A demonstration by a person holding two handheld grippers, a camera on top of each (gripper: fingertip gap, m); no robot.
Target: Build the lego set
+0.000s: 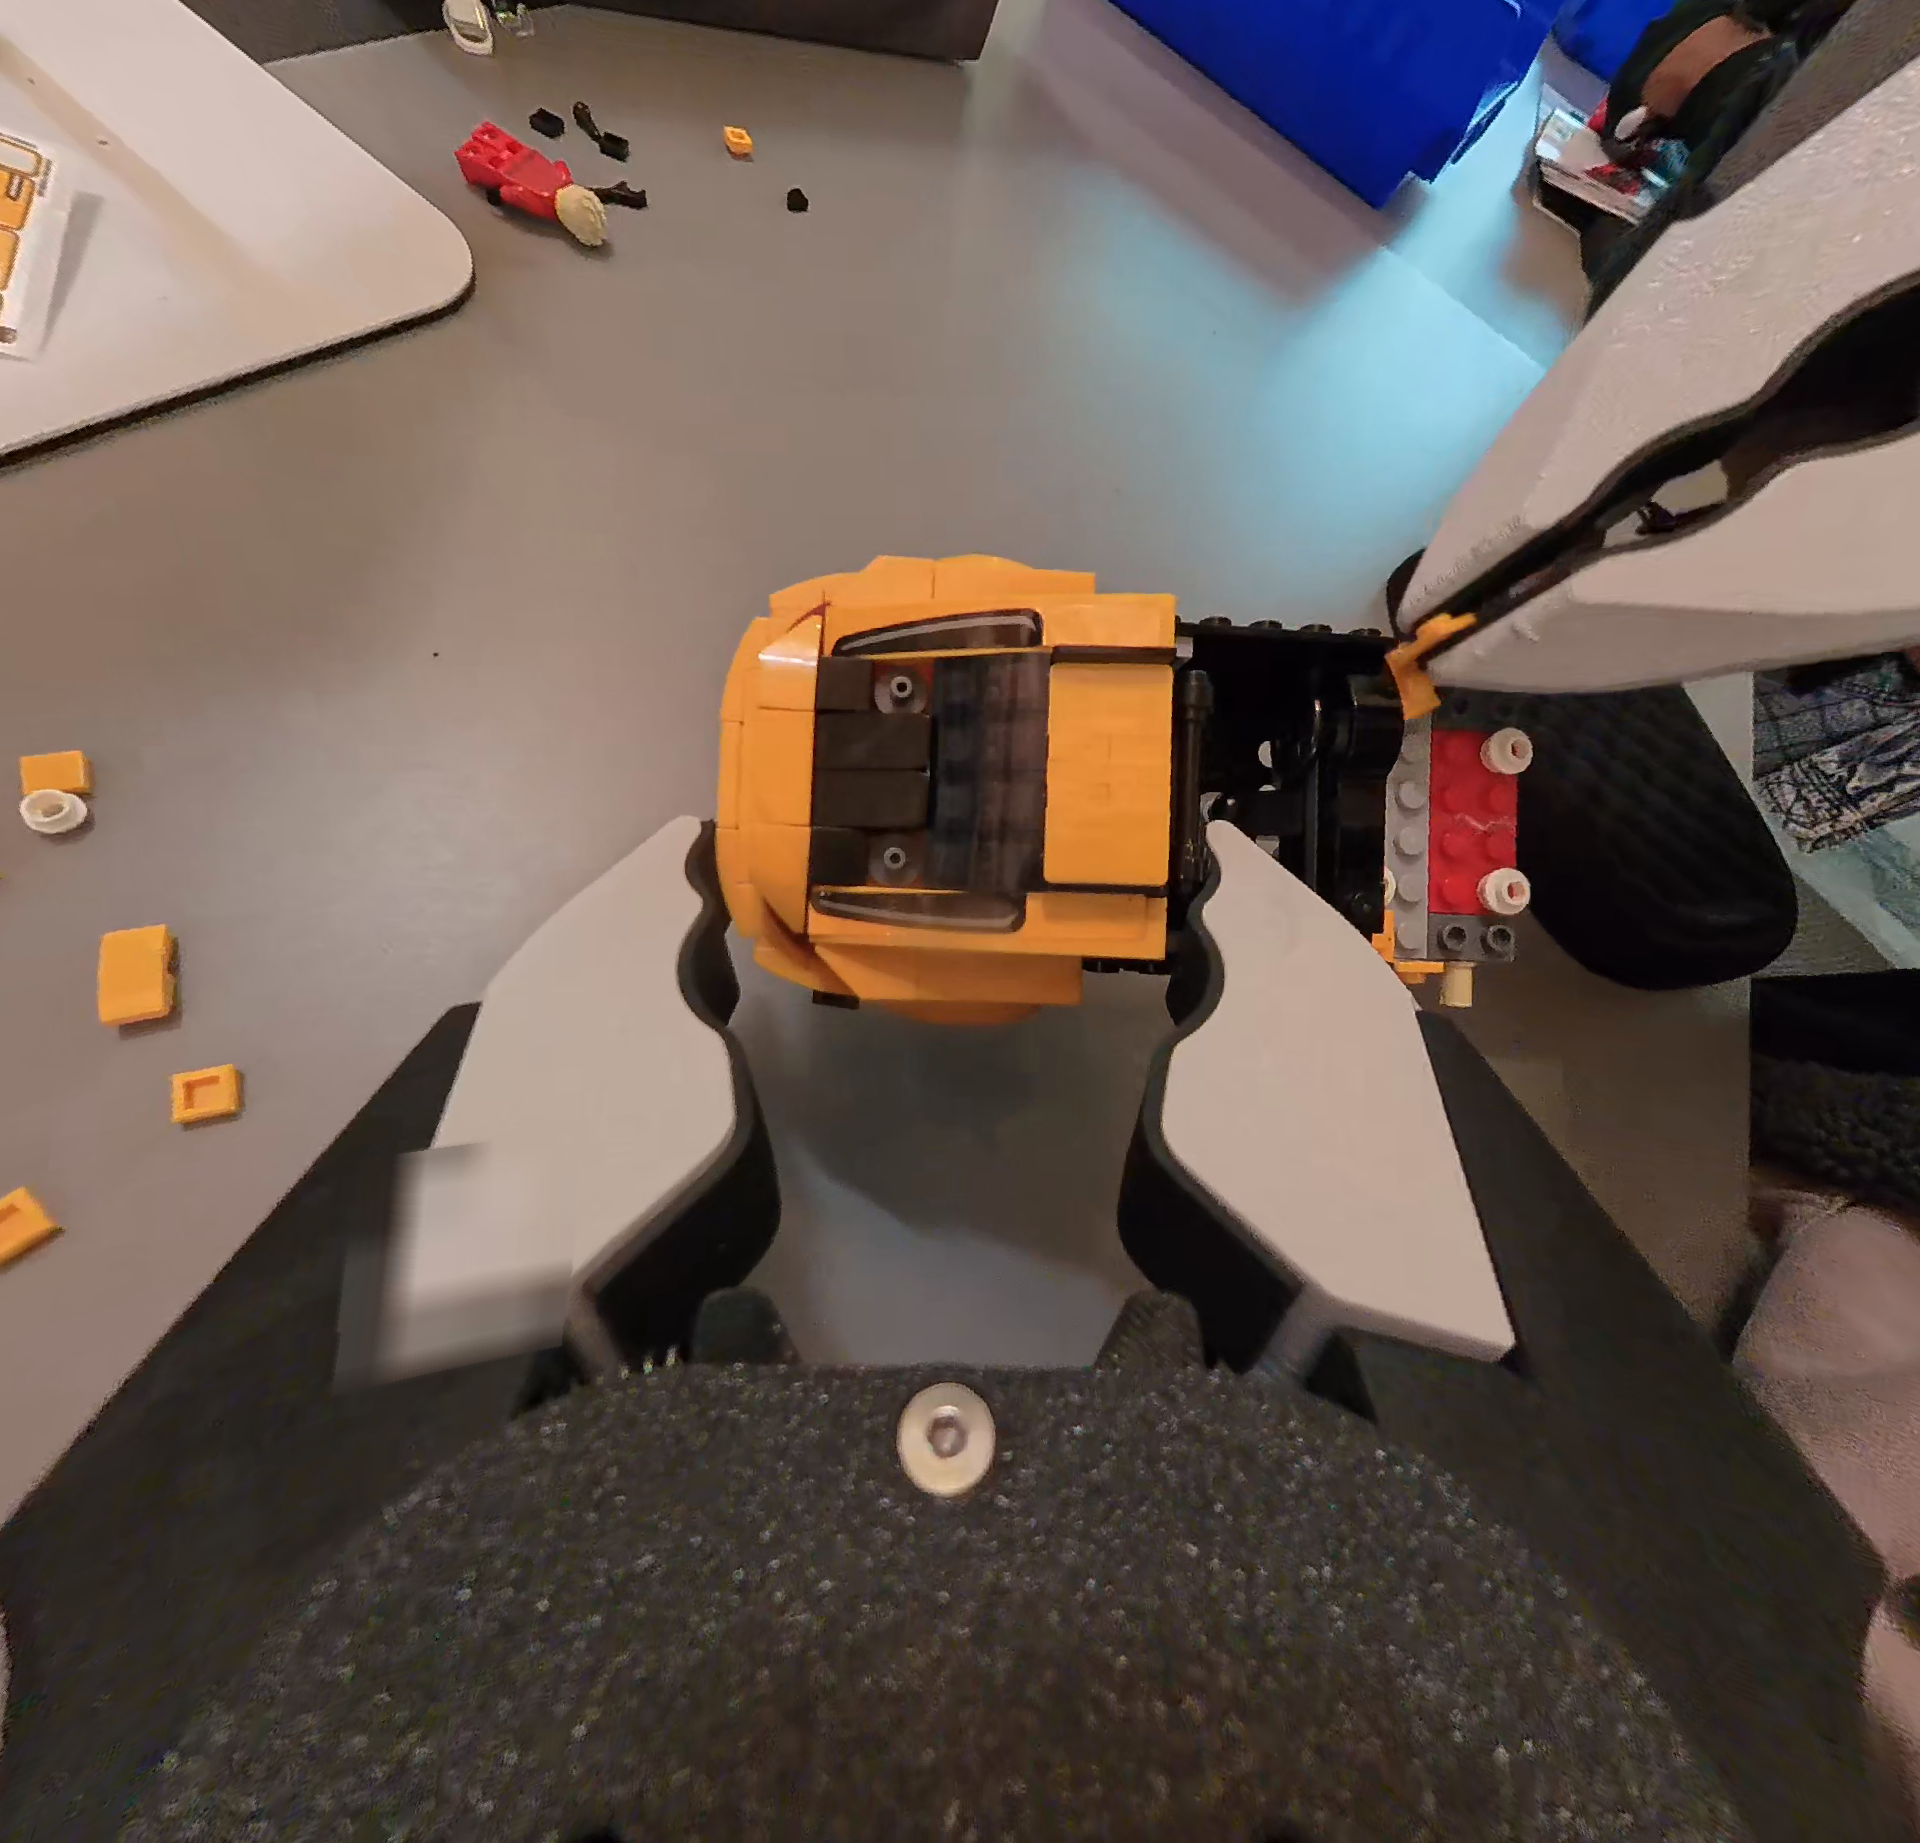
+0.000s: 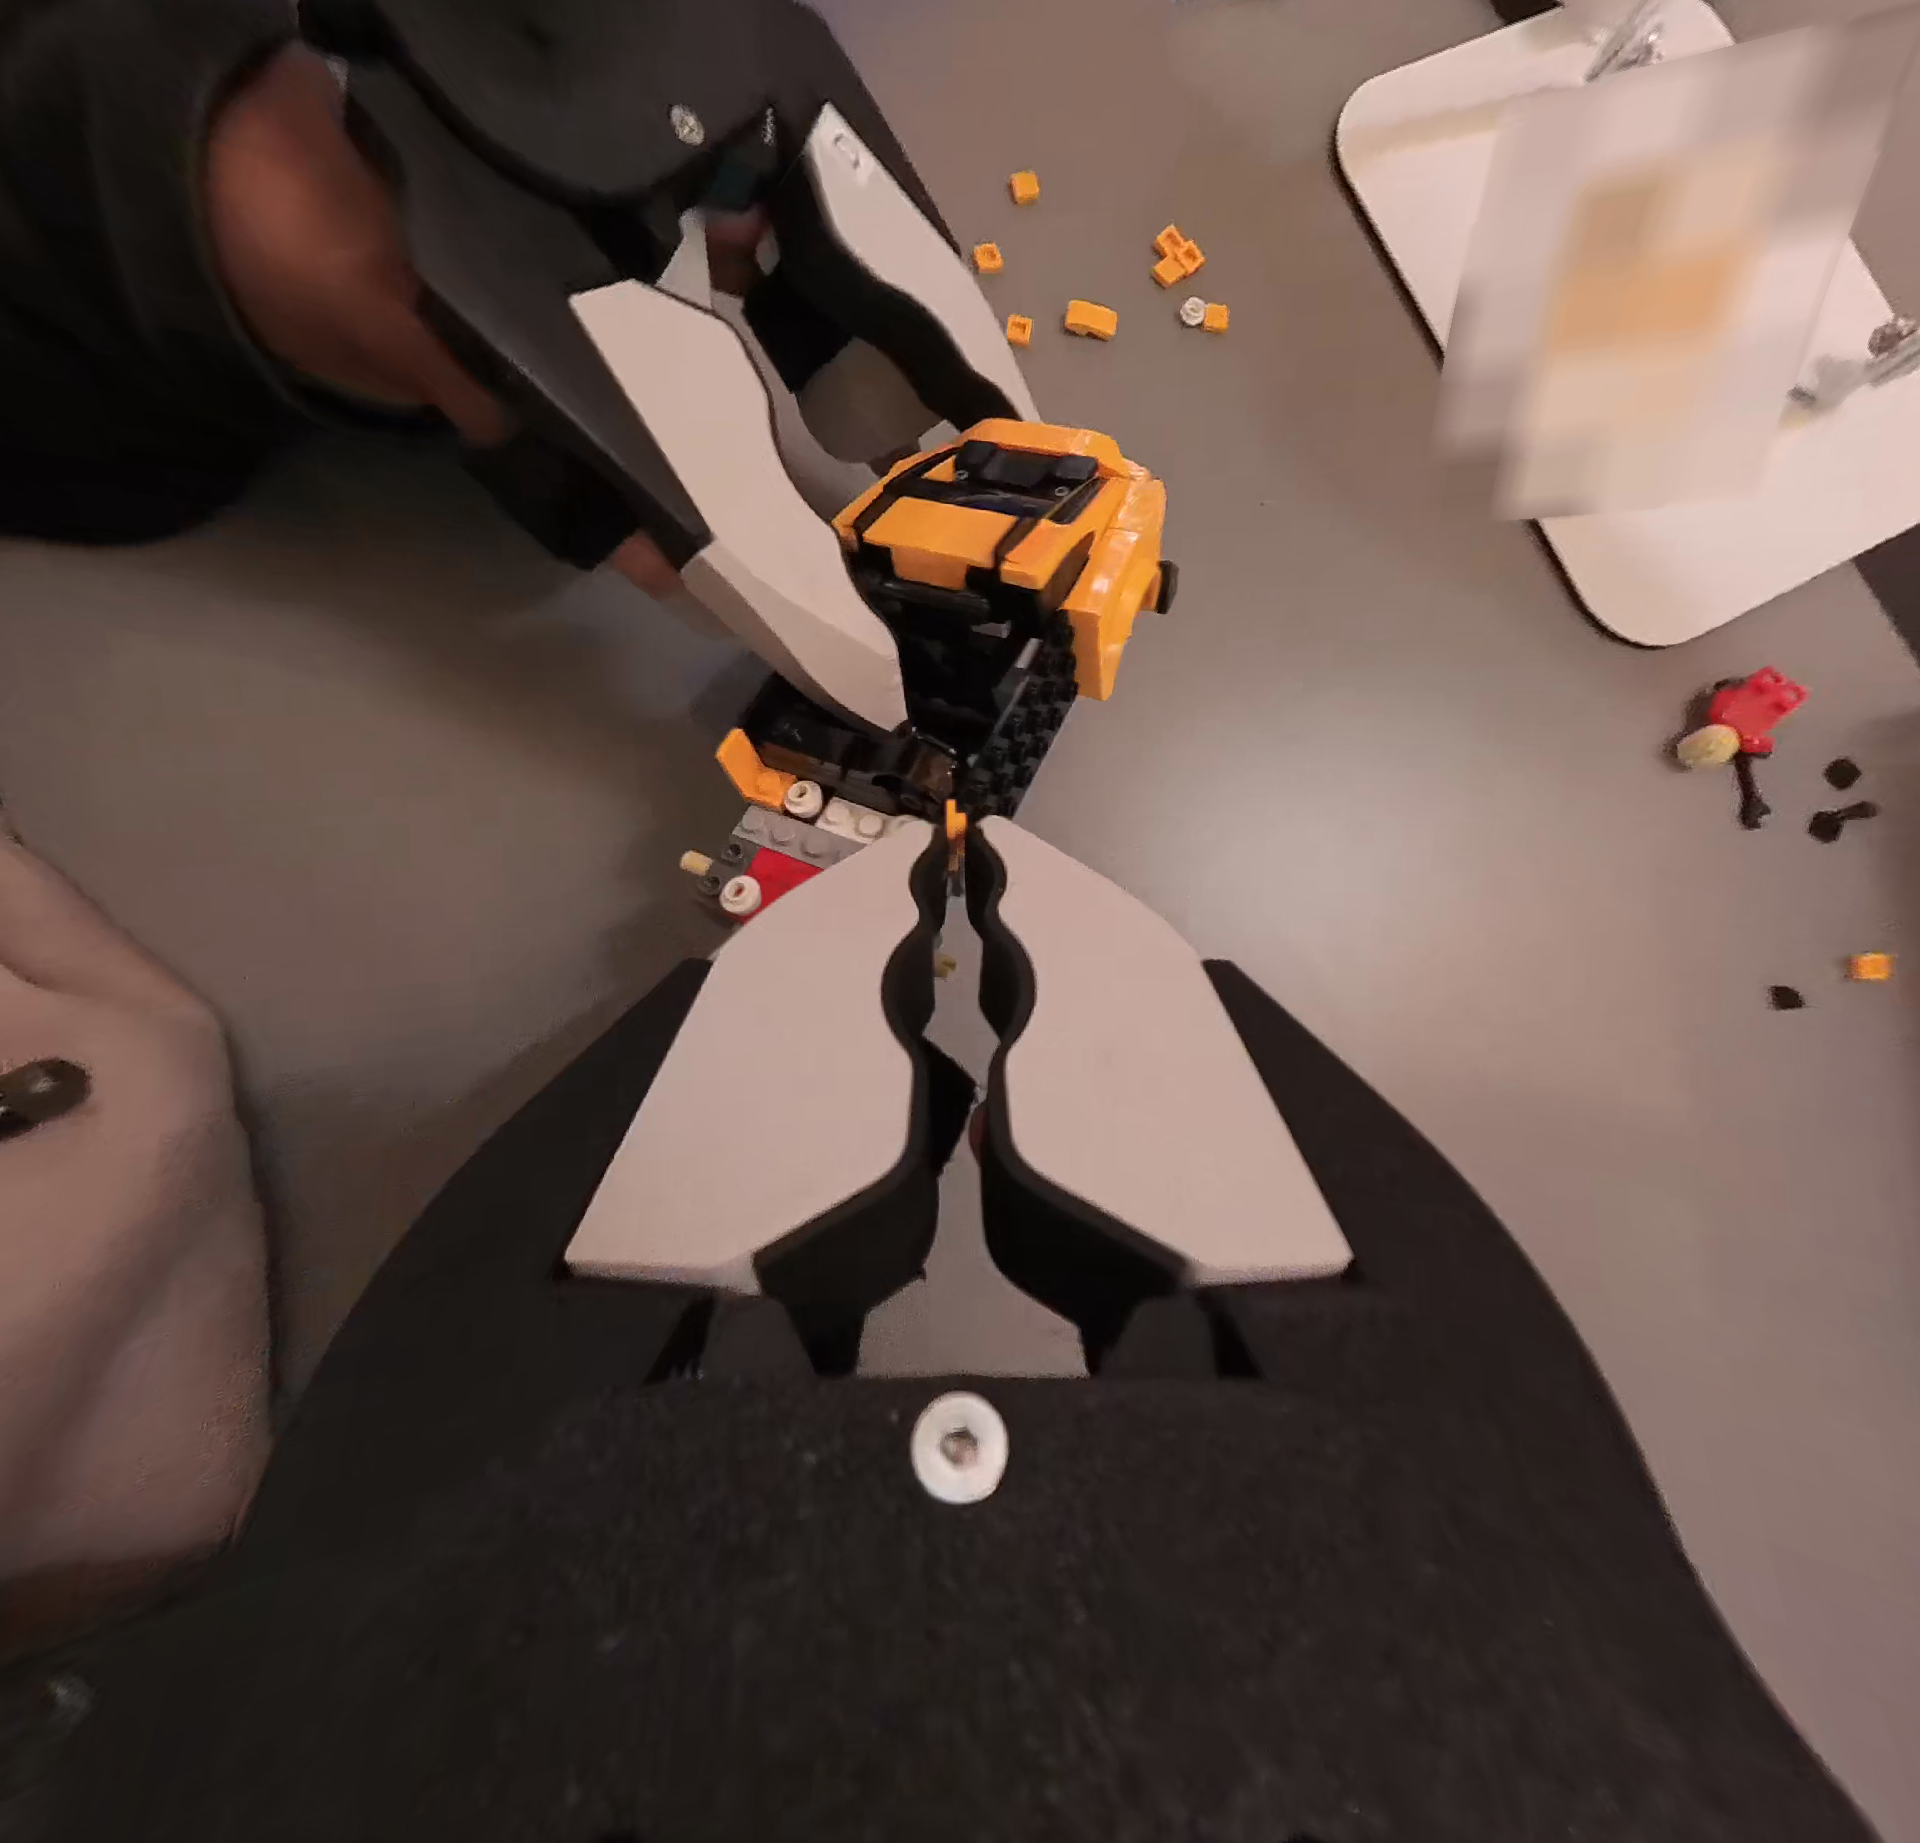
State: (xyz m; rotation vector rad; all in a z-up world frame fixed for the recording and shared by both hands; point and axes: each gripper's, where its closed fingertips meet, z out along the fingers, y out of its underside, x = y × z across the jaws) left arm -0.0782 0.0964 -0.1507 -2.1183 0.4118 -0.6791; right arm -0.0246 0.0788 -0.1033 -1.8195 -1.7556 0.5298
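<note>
The left gripper [image 1: 951,889] reaches in low over the grey table [image 1: 1039,391], its fingers [image 1: 623,962] spread wide around the orange front half of a brick-built car [image 1: 935,785]; the pads sit against the car's nose and its rear edge, so it holds the car. The right gripper [image 2: 954,837] comes in from the car's bare rear end, tilted downward, its fingers [image 2: 831,962] closed on a small orange piece [image 1: 1418,661] pinched at the very tips, right at the black rear corner of the car. The car lies in the middle of the table: orange rounded bodywork, dark tinted windows, black roof bricks with two grey studs, and behind them an open black frame ending in grey and red bricks [image 1: 1470,827] with white round studs. Loose orange tiles [image 1: 135,972] lie beyond the car's nose, a red minifigure [image 1: 530,178] and small black bits farther off, and a white tray [image 1: 312,235] well apart from the car.
</note>
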